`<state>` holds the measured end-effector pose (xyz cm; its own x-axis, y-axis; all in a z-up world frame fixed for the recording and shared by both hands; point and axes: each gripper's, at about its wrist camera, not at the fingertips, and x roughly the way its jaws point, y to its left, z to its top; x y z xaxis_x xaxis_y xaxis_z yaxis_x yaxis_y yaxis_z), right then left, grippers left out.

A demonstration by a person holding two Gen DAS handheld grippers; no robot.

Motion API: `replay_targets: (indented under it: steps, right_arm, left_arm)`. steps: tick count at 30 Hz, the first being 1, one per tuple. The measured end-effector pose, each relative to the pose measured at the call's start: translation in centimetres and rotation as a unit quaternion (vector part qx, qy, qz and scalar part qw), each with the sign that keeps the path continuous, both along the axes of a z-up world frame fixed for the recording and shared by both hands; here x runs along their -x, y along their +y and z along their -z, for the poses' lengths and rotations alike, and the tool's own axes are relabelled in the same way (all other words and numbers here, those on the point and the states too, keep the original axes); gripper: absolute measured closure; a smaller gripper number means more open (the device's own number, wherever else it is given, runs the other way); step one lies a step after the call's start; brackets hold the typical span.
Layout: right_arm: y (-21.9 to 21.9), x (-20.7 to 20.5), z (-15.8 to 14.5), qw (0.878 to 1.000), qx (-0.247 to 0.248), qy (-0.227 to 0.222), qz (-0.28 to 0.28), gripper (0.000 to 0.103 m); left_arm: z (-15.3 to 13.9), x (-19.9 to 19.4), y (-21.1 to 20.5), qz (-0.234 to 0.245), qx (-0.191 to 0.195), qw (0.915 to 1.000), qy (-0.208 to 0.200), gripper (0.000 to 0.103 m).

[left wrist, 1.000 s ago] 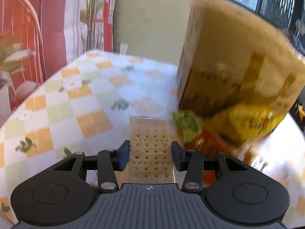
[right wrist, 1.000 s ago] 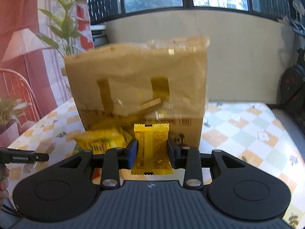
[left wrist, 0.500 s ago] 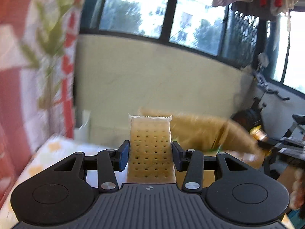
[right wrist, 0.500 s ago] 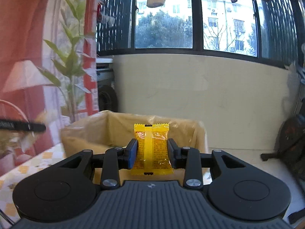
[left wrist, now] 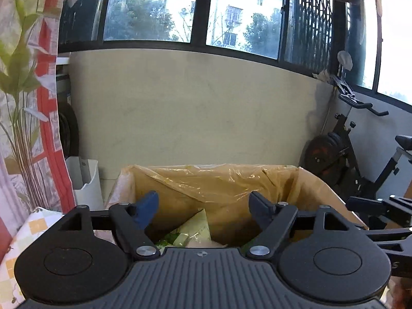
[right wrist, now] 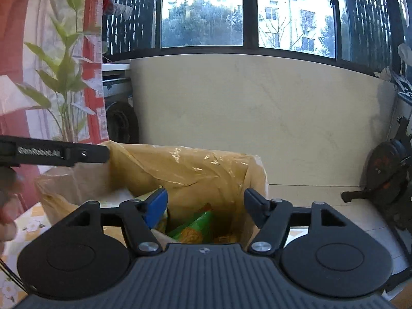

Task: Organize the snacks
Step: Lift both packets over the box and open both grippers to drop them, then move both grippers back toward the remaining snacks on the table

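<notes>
- Cardboard box [left wrist: 316, 193], brown, open at the top, filling the near middle of both wrist views; seen side-on a second ago, now looked into from above its rim.
- Amber plastic liner [left wrist: 219, 180] draped inside the box, crinkled and glossy, folded over the far rim; also clear in the right wrist view [right wrist: 185, 170].
- Checked tablecloth [left wrist: 38, 224], cream with orange and pale green squares, glimpsed only at the near left, where earlier it spread across the left view.
- Left gripper [left wrist: 203, 206] poised over the box mouth, black ribbed body with two round side discs; jaws opening, wide apart, nothing between them. Perforated biscuit pack clamped there half a second ago now gone from the jaws.
- Right gripper [right wrist: 206, 203] likewise above the box, jaws opening and empty. Yellow wrapped snack held there half a second ago no longer between the fingers.
- Blue pad [right wrist: 155, 207] on one right finger, dark pad opposite; same pairing on the left tool.
- Snack packets [right wrist: 198, 225] lying at the bottom of the box: green and yellow wrappers, shiny, crumpled together.
- Pale packet [left wrist: 195, 228] leaning inside the box in the left view, with green beneath it; cannot tell which of these is the dropped biscuit pack.
- Person's fingertips [right wrist: 6, 229] blurred at the far left edge of the right view.
</notes>
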<state>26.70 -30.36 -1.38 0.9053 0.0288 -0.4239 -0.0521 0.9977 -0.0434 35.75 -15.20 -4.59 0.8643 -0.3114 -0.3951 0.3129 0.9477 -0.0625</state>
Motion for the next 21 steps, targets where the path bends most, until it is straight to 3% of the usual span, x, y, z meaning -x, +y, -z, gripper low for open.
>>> replay_targets:
  steps: [4, 12, 18, 21]
  right_arm:
    - [0.6, 1.6, -0.7, 1.000, -0.017, -0.009, -0.011, 0.034]
    - [2.9, 6.5, -0.3, 0.998, -0.057, -0.025, -0.020, 0.034]
    - [4.9, 9.9, 2.8, 0.995, -0.095, 0.002, -0.012, 0.034]
    - [6.1, 10.9, 5.5, 0.994, -0.106, 0.042, -0.008, 0.034]
  left_arm:
    - [-0.2, 1.2, 2.2, -0.008, -0.003, 0.9997, 0.025, 0.018]
    - [-0.3, 5.7, 6.7, -0.029, -0.013, 0.9991, 0.030, 0.012]
    - [1.8, 9.1, 10.0, -0.064, -0.053, 0.9961, 0.028, 0.012]
    - [3.6, 10.2, 11.3, -0.077, -0.068, 0.9940, 0.039, 0.012]
